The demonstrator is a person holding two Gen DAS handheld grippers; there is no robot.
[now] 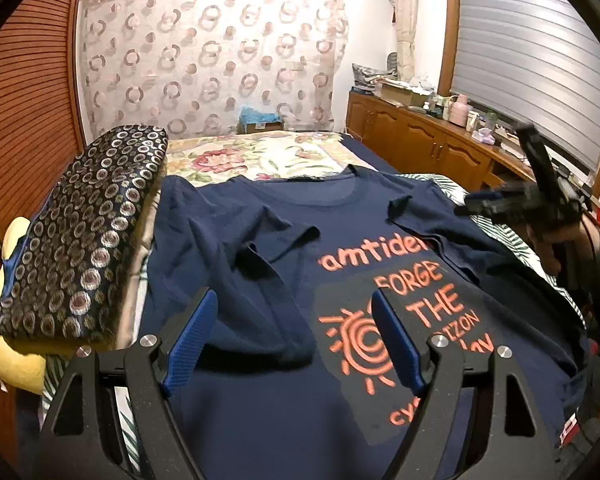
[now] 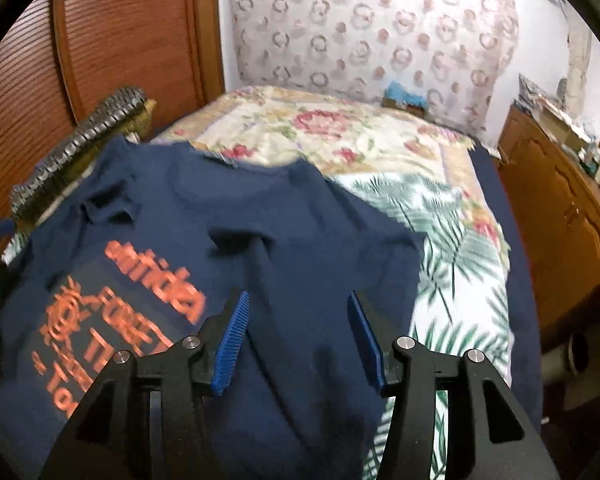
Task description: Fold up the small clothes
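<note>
A navy T-shirt [image 1: 260, 380] with orange print lies face up on the bed, both sleeves folded in over the chest. It also shows in the right wrist view [image 2: 284, 216]. My left gripper [image 1: 292, 300] is open and empty, hovering over the shirt's left side beside the folded sleeve [image 1: 260, 248]. My right gripper [image 2: 298, 300] is open and empty above the shirt's right side; it also shows, blurred, at the right of the left wrist view [image 1: 480, 204].
The bed has a floral cover [image 2: 340, 132] and a palm-leaf sheet [image 2: 452, 280]. A dark patterned cushion [image 1: 80, 240] lies left of the shirt. A wooden cabinet [image 1: 420, 136] with clutter runs along the right. A slatted wardrobe [image 1: 24, 100] stands at left.
</note>
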